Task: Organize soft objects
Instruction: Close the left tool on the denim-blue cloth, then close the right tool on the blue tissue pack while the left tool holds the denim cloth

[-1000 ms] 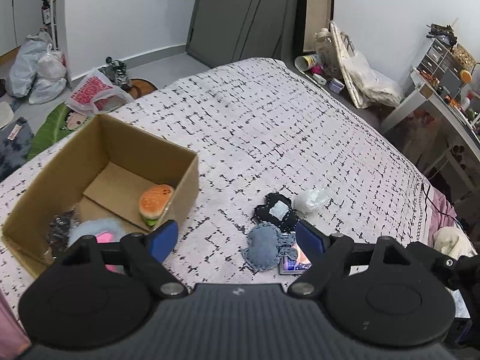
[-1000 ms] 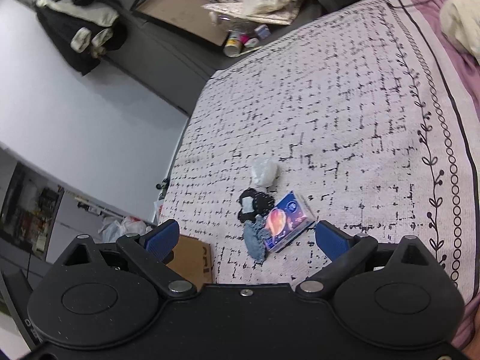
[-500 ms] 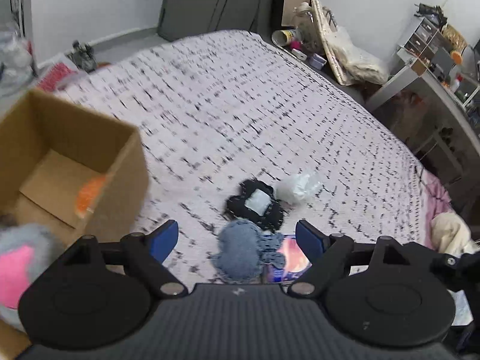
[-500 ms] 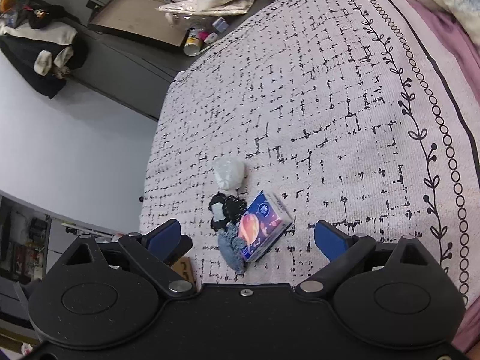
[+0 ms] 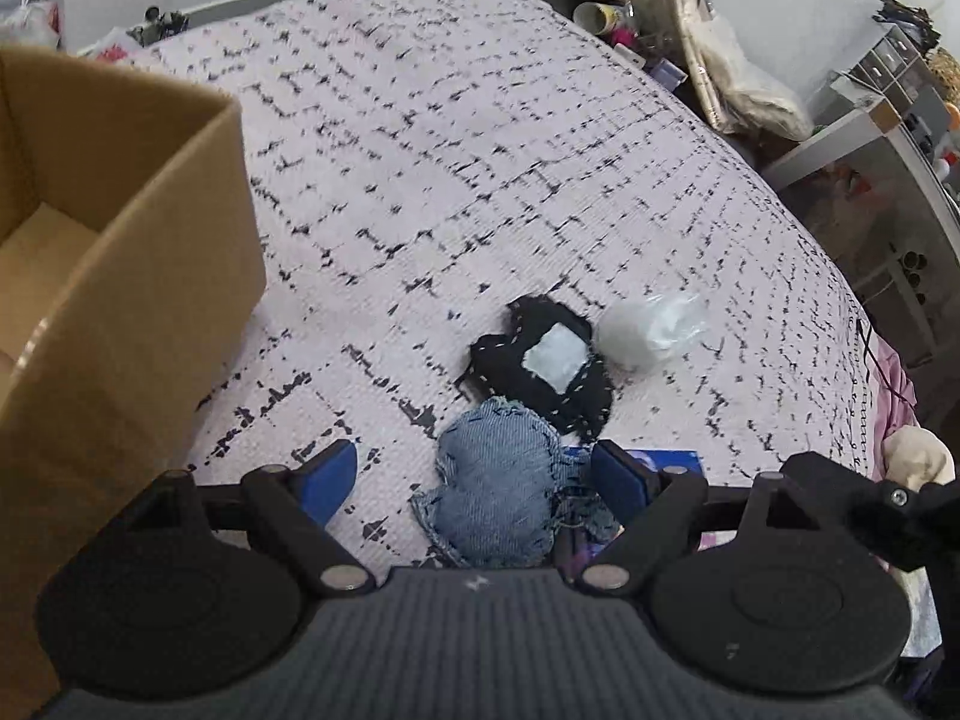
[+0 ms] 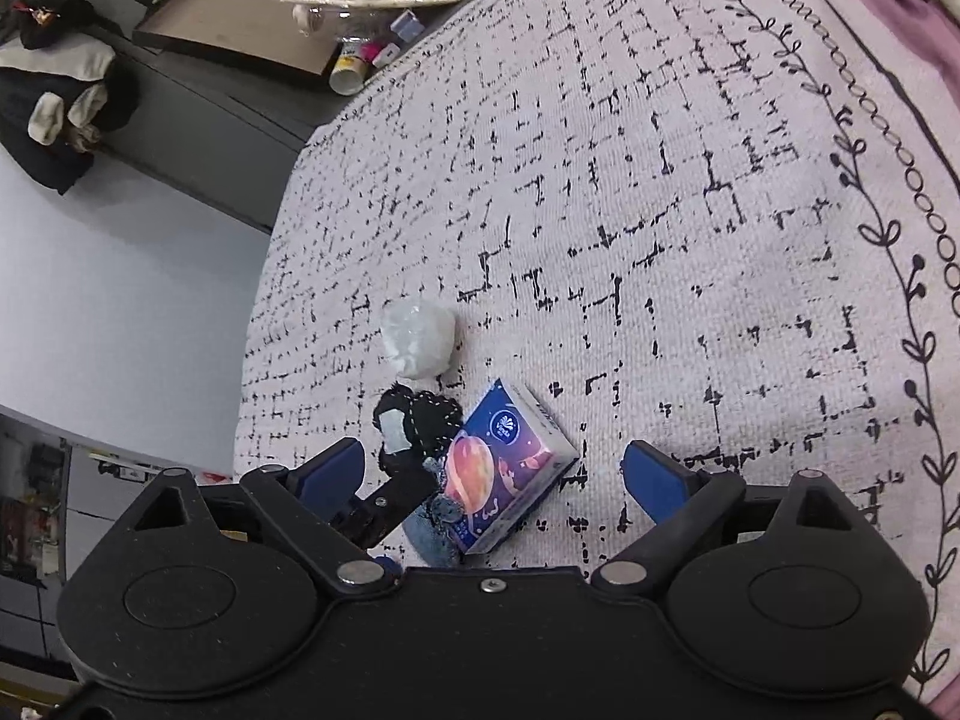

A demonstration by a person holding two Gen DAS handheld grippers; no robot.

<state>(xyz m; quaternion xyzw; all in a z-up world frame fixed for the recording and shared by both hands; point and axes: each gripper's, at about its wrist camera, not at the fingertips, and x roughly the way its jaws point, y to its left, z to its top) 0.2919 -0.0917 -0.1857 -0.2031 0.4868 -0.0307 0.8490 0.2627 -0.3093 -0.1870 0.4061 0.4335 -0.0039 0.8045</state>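
Denim, in a frayed blue patch (image 5: 498, 492), lies on a bed (image 5: 480, 180) directly between the wide-spread, empty fingers of the left gripper (image 5: 474, 477), which looks lined up to pick it as the next soft thing for the cardboard box (image 5: 120, 276) just to its left. A black patch (image 5: 543, 369) touches the denim's far edge, and a white wad (image 5: 648, 330) sits just beyond that. The right gripper (image 6: 492, 471), also wide open and holding nothing, hovers over a tissue pack (image 6: 510, 468) that overlaps the denim, perhaps waiting its turn. Most of the pack is hidden behind the left gripper's finger in the left view. The box's inside is largely cut off, so its contents cannot be made out.
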